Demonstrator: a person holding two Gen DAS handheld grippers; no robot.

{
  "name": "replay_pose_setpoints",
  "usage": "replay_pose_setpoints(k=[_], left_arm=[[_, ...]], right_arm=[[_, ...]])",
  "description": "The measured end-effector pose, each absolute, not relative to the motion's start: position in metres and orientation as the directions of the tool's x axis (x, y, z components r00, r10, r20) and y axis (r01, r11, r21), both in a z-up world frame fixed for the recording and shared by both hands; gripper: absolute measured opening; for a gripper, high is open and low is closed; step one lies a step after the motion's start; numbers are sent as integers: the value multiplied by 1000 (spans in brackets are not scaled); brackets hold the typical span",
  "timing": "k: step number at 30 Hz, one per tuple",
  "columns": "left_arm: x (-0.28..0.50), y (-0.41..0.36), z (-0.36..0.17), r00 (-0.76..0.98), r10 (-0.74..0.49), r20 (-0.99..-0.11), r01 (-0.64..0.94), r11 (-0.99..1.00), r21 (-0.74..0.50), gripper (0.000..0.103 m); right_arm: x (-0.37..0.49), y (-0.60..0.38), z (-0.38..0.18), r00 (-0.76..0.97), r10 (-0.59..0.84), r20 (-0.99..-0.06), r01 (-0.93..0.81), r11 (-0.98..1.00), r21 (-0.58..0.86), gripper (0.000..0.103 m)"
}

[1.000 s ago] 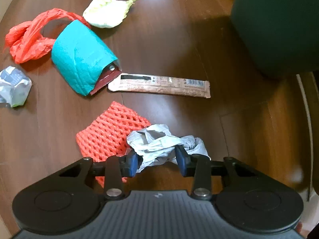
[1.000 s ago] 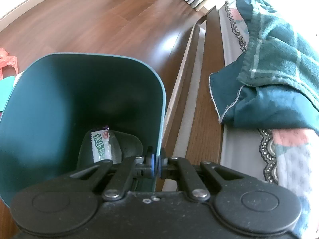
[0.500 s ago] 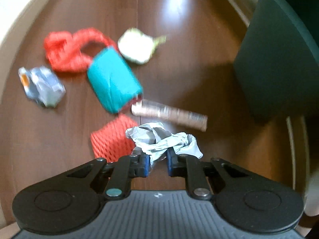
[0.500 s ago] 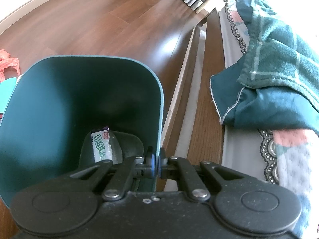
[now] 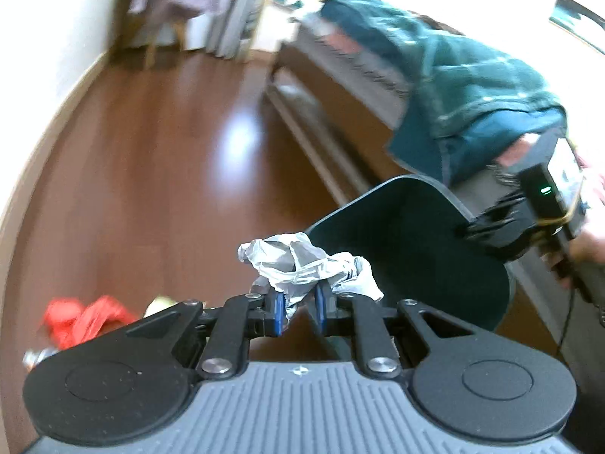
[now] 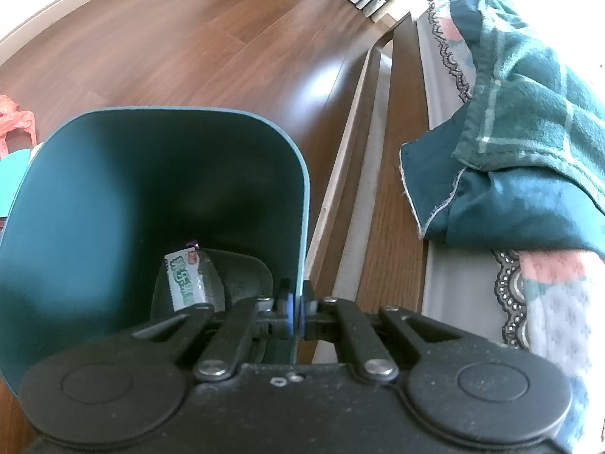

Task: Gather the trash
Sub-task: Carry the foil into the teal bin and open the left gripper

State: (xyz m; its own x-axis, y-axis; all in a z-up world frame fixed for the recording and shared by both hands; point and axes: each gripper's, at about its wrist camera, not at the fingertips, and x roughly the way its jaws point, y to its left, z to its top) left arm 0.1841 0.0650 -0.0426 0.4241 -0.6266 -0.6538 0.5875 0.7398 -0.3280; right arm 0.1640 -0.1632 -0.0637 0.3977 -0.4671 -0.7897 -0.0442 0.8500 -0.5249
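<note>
My left gripper (image 5: 298, 310) is shut on a crumpled grey-white plastic wrapper (image 5: 302, 261), held in the air above the floor, just left of the dark green bin (image 5: 408, 234). My right gripper (image 6: 297, 310) is shut on the bin's right wall (image 6: 302, 227), one finger inside and one outside; it also shows in the left wrist view as a black gripper (image 5: 491, 227) with a person's hand (image 5: 586, 246) behind it. A green-and-white packet (image 6: 185, 280) lies at the bottom of the bin.
A red plastic bag (image 5: 83, 317) and other blurred litter lie on the wooden floor at lower left. A bed frame (image 6: 385, 151) with a green blanket (image 6: 529, 113) runs close along the bin's right side. A chair's legs (image 5: 151, 49) stand far back by the wall.
The left gripper closed on the crumpled wrapper and lifted it off the floor, tilting up so the room and bin rim come into view. The right gripper and bin stayed still.
</note>
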Motion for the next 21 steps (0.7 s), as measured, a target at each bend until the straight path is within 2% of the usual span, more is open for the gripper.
replay_pose_setpoints(k=[5,13,20,21], left_arm=[[197,-3,-65,320,-612,-723,663,690,-290,15],[186,-72,-117,234,-498,-835,728,659,-189,16],[176,-63,-110,201,-541,-817,745,625,-231,16],[175,-60,-108,202,-547,-813,742,627,-237,20]], right_arm=[[166,-160,-64,392,-473,-789,-50,846,-531,3],[168,-158,-63,398,-466,-790,-57,847,-528,3],[167,-159,-61,400,-446,-800,-79,853,-515,2],[166,-159,-61,400,-444,-802,-82,854,-514,2]])
